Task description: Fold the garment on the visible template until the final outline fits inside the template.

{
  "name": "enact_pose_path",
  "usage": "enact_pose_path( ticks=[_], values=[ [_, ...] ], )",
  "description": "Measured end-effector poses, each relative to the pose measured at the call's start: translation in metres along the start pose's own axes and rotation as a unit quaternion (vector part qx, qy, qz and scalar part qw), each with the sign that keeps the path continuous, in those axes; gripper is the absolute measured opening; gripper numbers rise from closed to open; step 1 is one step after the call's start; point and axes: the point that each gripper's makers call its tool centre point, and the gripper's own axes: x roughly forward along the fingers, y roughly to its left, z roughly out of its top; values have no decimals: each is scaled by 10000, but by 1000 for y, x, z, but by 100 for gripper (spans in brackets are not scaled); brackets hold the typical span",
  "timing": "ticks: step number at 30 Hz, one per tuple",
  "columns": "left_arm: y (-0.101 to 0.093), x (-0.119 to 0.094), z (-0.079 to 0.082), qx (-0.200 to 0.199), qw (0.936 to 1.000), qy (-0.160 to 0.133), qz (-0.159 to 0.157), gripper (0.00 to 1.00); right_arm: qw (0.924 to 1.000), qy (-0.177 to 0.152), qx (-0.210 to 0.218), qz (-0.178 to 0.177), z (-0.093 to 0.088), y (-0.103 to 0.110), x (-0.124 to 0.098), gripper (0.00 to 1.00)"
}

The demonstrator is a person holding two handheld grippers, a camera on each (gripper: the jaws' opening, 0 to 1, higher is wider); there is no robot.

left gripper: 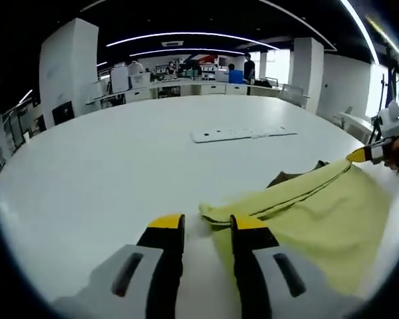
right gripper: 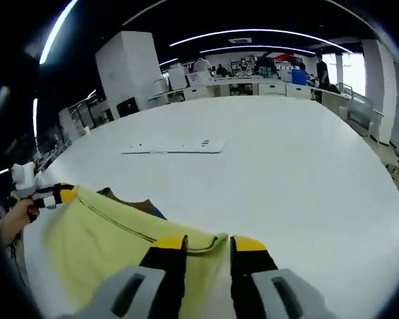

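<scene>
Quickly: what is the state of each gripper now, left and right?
Left gripper: jaws close together at a corner of the yellow garment; grip cannot be told.
Right gripper: jaws close together at the garment's other corner; grip cannot be told.

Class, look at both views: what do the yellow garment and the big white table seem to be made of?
Yellow garment: soft matte fabric, probably knit; it drapes and shows a stitched hem. White round table: hard smooth surface, possibly laminate; faintly glossy, exact material unclear.

open-plan office: desks (left gripper: 186,88), monitors (left gripper: 120,78)
</scene>
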Motion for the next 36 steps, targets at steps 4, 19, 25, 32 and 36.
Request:
enact_pose_path(
  ticks=[4, 19, 25, 32, 36],
  values=[
    [-3, -3, -2, 401, 9989, 56, -215, 35, 9984, 162, -537, -30, -6, 4, -5, 35],
    [1, 30, 6, 598, 9982, 7, 41, 32, 9987, -168, -119, -474, 5, -12, 21, 35],
    [10, 39, 9, 145, 9993, -21, 342, 30, 9974, -273, 244, -617, 9, -18, 30, 35],
    [21, 31, 13, -323, 9979, -88, 558, 31, 9964, -337, 475, -612, 13, -16, 26, 38],
    [20, 22, 16, -335, 9980, -125, 524, 35, 9965, -356, 526, -550, 15, -13, 22, 45]
  ],
)
